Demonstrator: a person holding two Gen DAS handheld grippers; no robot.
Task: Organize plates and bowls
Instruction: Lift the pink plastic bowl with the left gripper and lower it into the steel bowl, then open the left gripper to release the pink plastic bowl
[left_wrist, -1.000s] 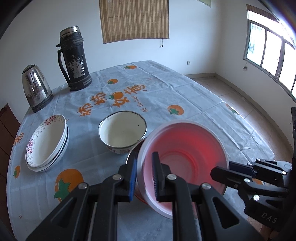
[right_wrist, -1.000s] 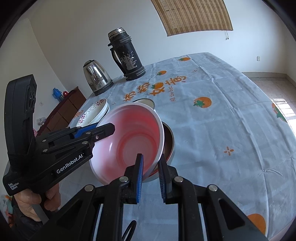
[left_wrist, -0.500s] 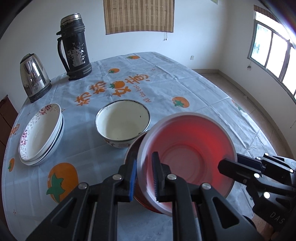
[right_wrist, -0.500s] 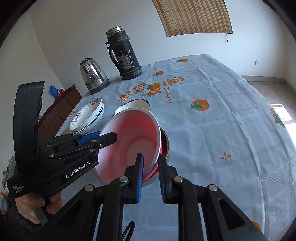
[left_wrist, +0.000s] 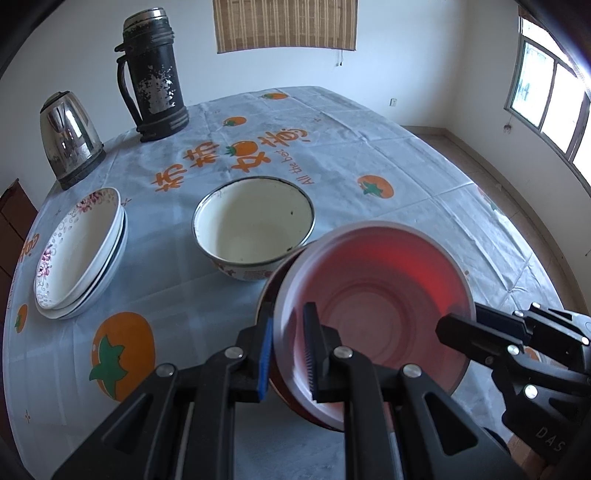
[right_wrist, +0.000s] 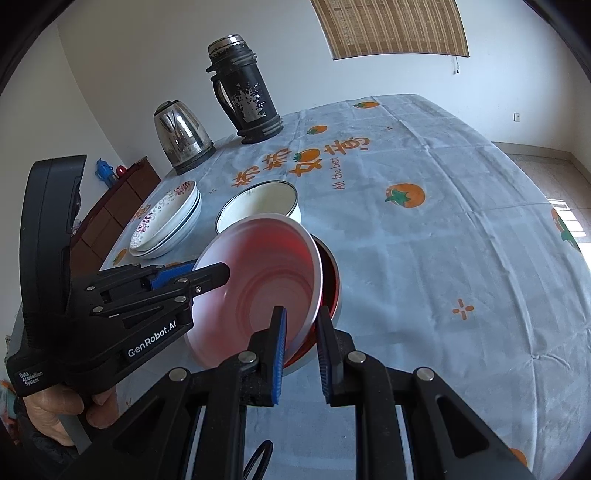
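Two tongs, the left tongs (left_wrist: 289, 349) and right tongs (right_wrist: 300, 345), pinch opposite rims of the pink bowl (left_wrist: 373, 295), tilted low in the frame over a red bowl (right_wrist: 330, 280); lower both sides evenly.

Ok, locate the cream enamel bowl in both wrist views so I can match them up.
Left wrist view: the cream enamel bowl sits at centre, just beyond the pink bowl's far rim.
Right wrist view: the cream enamel bowl sits left of centre in the upper half, partly hidden behind the pink bowl.
Shared landmark: the black thermos stands upright at the table's far edge, with the steel kettle to its left.
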